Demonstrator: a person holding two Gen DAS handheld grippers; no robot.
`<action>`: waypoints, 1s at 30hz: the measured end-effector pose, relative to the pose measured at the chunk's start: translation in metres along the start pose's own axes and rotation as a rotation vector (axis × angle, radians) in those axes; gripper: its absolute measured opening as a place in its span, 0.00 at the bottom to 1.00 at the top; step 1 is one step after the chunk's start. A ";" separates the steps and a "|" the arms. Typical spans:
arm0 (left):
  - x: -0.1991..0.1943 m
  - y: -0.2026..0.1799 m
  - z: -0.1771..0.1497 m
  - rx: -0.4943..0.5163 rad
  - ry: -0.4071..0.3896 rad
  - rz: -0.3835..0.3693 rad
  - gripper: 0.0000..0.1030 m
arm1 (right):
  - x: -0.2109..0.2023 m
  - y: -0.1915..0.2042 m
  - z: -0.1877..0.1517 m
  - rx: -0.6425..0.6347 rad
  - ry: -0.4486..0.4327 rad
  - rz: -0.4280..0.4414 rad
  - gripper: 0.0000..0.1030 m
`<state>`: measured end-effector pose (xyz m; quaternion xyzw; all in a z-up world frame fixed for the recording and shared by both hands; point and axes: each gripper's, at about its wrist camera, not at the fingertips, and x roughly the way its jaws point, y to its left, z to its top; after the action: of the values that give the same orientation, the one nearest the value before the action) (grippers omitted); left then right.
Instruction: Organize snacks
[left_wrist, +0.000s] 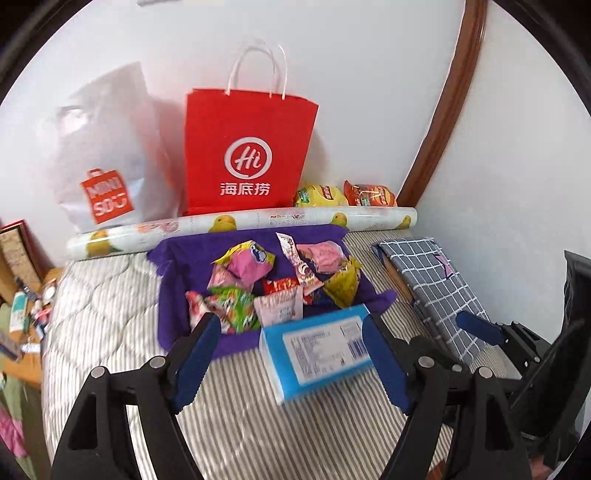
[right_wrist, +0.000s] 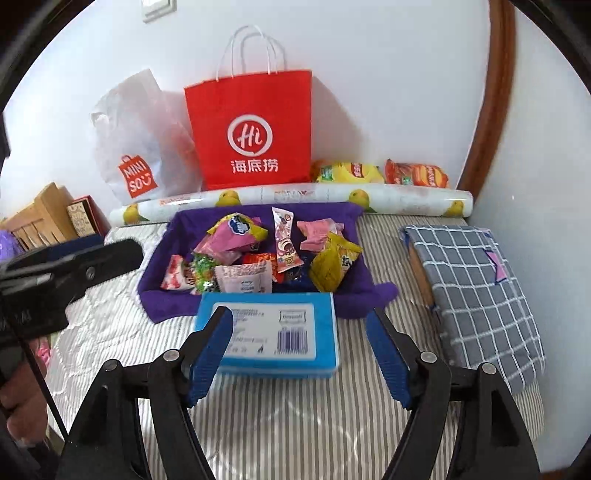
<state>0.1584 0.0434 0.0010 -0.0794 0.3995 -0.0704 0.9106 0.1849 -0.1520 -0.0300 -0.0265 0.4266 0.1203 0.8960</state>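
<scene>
Both grippers, left (left_wrist: 291, 343) and right (right_wrist: 301, 343), gape apart over one blue box (right_wrist: 269, 332); two chip bags (right_wrist: 380, 172) upper right; only right view shows a wall switch (right_wrist: 159, 7).

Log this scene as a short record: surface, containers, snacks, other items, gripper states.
surface: striped bedding
snack tray: purple fabric tray holding a pile of wrapped snacks
box: blue box, label up, just in front of the tray
bags: red paper bag and white Miniso bag against the wall
chips: yellow chip bag and orange chip bag behind the printed roll
left gripper: open
right gripper: open
</scene>
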 end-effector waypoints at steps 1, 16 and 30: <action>-0.010 -0.003 -0.006 0.001 -0.009 0.003 0.79 | -0.008 -0.001 -0.005 0.010 -0.004 0.000 0.73; -0.103 -0.033 -0.080 0.004 -0.104 0.028 0.89 | -0.125 -0.004 -0.075 0.055 -0.148 -0.052 1.00; -0.129 -0.053 -0.108 0.018 -0.124 0.059 0.89 | -0.164 -0.019 -0.117 0.068 -0.176 -0.076 1.00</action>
<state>-0.0117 0.0071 0.0322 -0.0635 0.3438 -0.0420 0.9360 0.0013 -0.2194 0.0214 -0.0016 0.3487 0.0736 0.9343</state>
